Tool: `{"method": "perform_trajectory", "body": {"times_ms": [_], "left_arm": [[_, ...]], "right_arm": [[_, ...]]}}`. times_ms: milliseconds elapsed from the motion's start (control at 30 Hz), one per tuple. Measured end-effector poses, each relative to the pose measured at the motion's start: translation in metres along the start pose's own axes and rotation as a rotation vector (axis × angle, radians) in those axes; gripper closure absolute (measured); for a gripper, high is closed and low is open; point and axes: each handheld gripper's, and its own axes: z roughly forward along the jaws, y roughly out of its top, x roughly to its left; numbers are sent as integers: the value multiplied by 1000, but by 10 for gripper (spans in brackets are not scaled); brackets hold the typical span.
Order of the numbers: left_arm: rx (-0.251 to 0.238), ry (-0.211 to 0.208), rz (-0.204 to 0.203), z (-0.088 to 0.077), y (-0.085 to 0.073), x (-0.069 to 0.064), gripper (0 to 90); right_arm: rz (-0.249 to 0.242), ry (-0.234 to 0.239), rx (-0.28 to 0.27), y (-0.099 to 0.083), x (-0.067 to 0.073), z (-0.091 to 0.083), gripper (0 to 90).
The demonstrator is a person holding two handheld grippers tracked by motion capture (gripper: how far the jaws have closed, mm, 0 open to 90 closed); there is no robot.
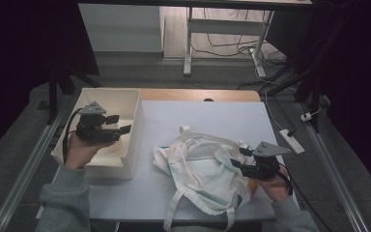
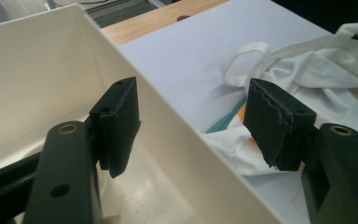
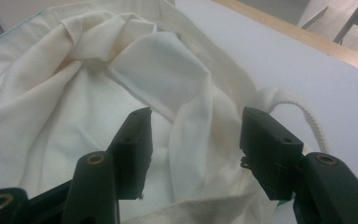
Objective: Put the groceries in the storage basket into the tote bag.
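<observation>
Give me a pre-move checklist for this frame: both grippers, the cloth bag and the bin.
1. Left gripper empty: ok; jaws open, nothing between them, held over the white plastic bin.
2. Left gripper clear of the bin's wall: cannot tell; in the left gripper view the wall runs between the jaws.
3. Right gripper on the cream cloth tote bag: not ok; jaws open, cloth between them but not pinched.
4. Bag flat: not ok; crumpled, handle strap looped beside the right gripper.
5. Bag's contents: cannot tell; a teal edge and something orange peek out.
6. Bag on the white table mat: ok.
</observation>
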Motion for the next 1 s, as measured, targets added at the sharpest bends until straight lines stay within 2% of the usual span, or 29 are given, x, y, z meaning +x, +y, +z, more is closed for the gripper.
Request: {"method": "perform_trajectory", "body": {"times_ms": [300, 633, 833, 1000], "left_arm": [[15, 34, -22, -6, -6, 14, 357], [59, 68, -58, -6, -15, 32, 352], [97, 107, -93, -6, -22, 45, 342], [128, 120, -127, -1, -29, 57, 322]], "right_arm": [[-7, 1, 14, -3, 0, 3, 436], [-7, 3, 18, -3, 1, 5, 436], [-11, 6, 24, -3, 2, 5, 436], [-9, 8, 28, -4, 2, 7, 436]]}}
